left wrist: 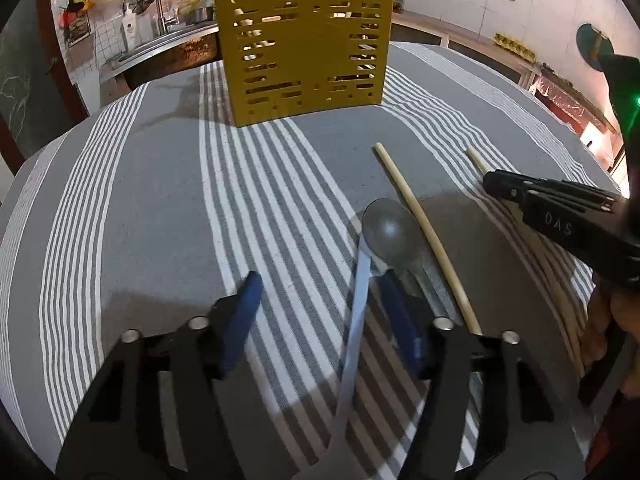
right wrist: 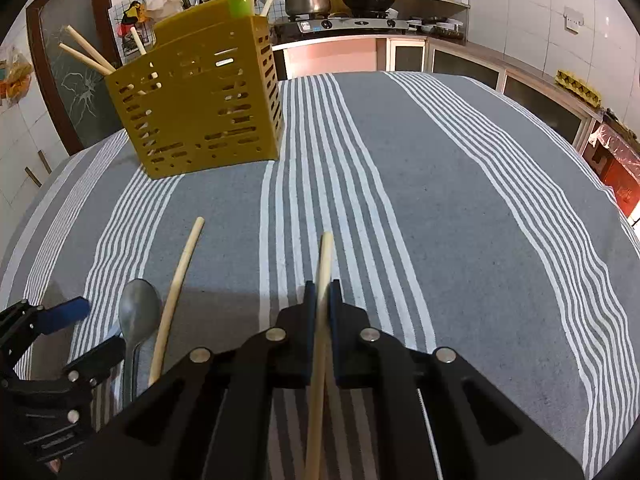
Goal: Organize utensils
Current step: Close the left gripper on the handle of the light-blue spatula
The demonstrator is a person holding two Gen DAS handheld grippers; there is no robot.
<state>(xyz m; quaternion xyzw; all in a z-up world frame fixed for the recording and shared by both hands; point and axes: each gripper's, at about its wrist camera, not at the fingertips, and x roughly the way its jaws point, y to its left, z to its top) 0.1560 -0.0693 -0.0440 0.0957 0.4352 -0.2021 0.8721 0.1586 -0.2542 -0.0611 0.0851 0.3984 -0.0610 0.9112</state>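
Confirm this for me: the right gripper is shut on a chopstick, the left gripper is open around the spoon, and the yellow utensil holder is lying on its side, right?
Not quite. The yellow utensil holder stands upright on the striped cloth, with chopsticks sticking out of its top, as the right wrist view shows. The rest holds: the right gripper is shut on a chopstick, and the left gripper is open around the spoon.

Light: warm indoor, fairly bright; source seems overhead and behind, though no lamp shows.
Shadows: dark soft-edged patch on the striped cloth (left wrist: pixel 160 184) around the spoon (left wrist: pixel 390 232); the yellow caddy (right wrist: pixel 200 108) throws shadow leftward.
Glare: dull highlight on the spoon bowl; pinkish overexposure at the right edges.
Distortion: strong fisheye, stripes bowing, black corners.
Focus: near gripper bodies slightly soft; kitchen background sharp enough.
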